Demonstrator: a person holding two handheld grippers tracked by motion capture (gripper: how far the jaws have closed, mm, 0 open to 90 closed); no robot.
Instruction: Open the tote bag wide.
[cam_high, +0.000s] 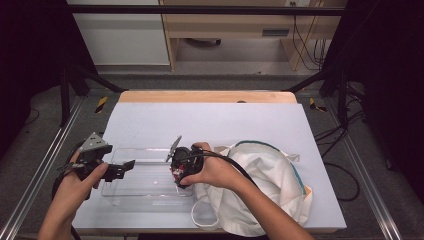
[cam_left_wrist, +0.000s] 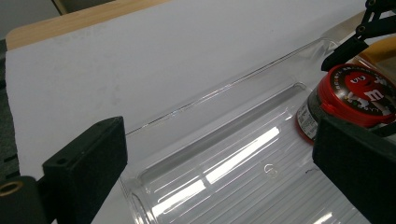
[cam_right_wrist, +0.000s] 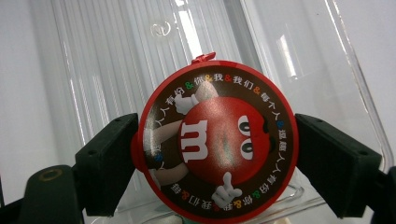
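Observation:
A red-lidded candy jar (cam_right_wrist: 215, 140) stands upright inside the right end of a clear plastic tray (cam_high: 145, 150). My right gripper (cam_right_wrist: 217, 154) points down over it. Its two pads sit against opposite sides of the jar's lid, so it is shut on the jar. In the high view the right gripper (cam_high: 180, 170) covers most of the jar. My left gripper (cam_high: 120, 170) is at the tray's left end with its jaws wide apart. The tray's near corner (cam_left_wrist: 140, 196) lies between the jaws and neither pad presses on it. The left gripper view also has the jar (cam_left_wrist: 355, 100) at the far right.
A crumpled white cloth bag (cam_high: 260, 170) with a teal trim and drawstring lies right of the tray, under the right forearm. The tray sits on a white mat (cam_high: 210, 120) over a wooden table (cam_high: 205, 96). A metal frame rail runs along each side.

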